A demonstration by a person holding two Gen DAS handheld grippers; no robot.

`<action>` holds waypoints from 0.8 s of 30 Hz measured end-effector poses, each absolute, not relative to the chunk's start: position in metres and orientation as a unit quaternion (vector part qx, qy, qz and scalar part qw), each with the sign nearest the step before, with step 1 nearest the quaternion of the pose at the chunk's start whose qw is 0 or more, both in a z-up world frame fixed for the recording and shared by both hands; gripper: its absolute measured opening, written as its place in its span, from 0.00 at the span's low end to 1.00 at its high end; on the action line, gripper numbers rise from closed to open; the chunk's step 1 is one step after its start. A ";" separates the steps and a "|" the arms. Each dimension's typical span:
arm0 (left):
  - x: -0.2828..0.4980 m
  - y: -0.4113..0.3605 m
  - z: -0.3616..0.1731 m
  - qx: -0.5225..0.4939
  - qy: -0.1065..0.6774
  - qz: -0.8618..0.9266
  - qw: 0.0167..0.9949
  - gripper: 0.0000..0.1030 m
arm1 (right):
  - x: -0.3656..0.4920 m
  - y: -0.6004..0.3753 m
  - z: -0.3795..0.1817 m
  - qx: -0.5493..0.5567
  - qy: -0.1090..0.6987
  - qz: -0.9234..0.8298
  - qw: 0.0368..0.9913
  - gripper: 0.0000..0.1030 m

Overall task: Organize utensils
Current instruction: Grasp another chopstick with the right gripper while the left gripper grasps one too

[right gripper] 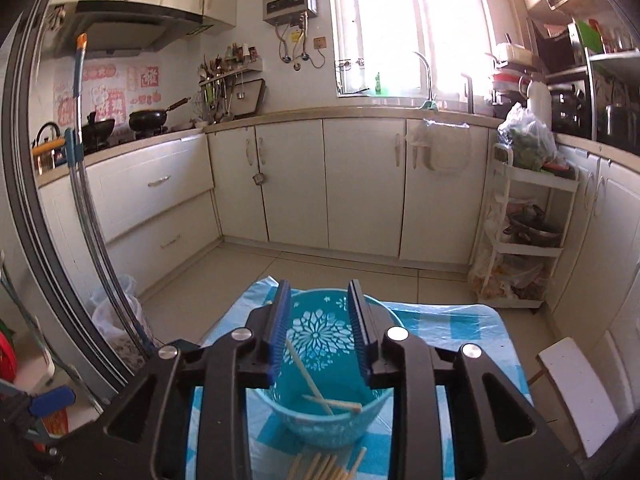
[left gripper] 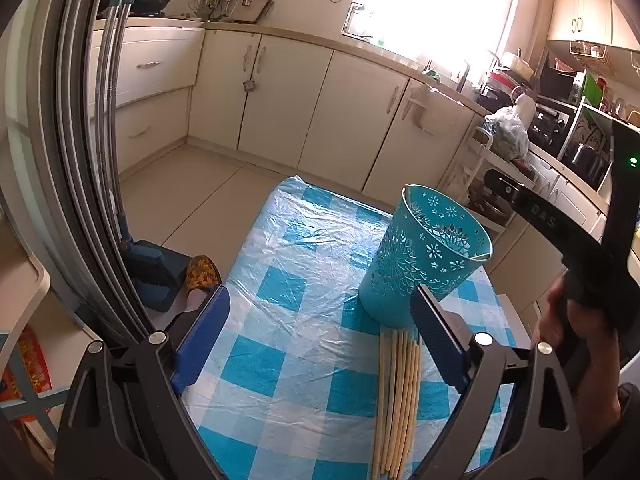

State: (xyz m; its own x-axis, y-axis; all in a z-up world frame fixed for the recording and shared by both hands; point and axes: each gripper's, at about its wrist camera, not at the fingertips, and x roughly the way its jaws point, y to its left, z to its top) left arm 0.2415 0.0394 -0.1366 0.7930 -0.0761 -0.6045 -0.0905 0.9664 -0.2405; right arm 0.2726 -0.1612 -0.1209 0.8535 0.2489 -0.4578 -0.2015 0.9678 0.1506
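Observation:
A turquoise perforated holder [left gripper: 424, 256] stands upright on the blue checked tablecloth [left gripper: 304, 240]. A bundle of pale wooden chopsticks [left gripper: 396, 404] lies flat in front of it. My left gripper [left gripper: 320, 320] is open and empty above the cloth, left of the chopsticks. In the right wrist view my right gripper [right gripper: 318, 312] is open and empty directly above the holder's mouth [right gripper: 332, 380]. Two chopsticks [right gripper: 320, 392] lie inside the holder. More chopstick tips [right gripper: 328, 466] show below it.
Kitchen cabinets [right gripper: 360, 184] line the far wall. A white shelf cart [right gripper: 524, 236] stands at the right. A broom and dustpan [left gripper: 152, 268] lean at the left beside a patterned slipper [left gripper: 202, 274]. A white stool [right gripper: 572, 396] sits at the right of the table.

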 end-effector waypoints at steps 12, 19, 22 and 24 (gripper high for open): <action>0.231 0.041 -0.144 -0.121 0.344 0.010 0.931 0.88 | 0.191 -0.208 -0.183 0.131 0.327 0.078 0.932 0.31; 0.229 0.027 -0.160 -0.095 0.373 0.001 0.923 0.88 | 0.206 -0.212 -0.249 0.153 0.424 0.071 0.890 0.17; 0.230 0.022 -0.166 -0.083 0.384 0.001 0.920 0.88 | 0.224 -0.200 -0.260 0.140 0.435 0.071 0.887 0.17; 0.230 0.021 -0.169 -0.081 0.390 0.000 0.917 0.88 | 0.235 -0.191 -0.268 0.138 0.444 0.068 0.883 0.17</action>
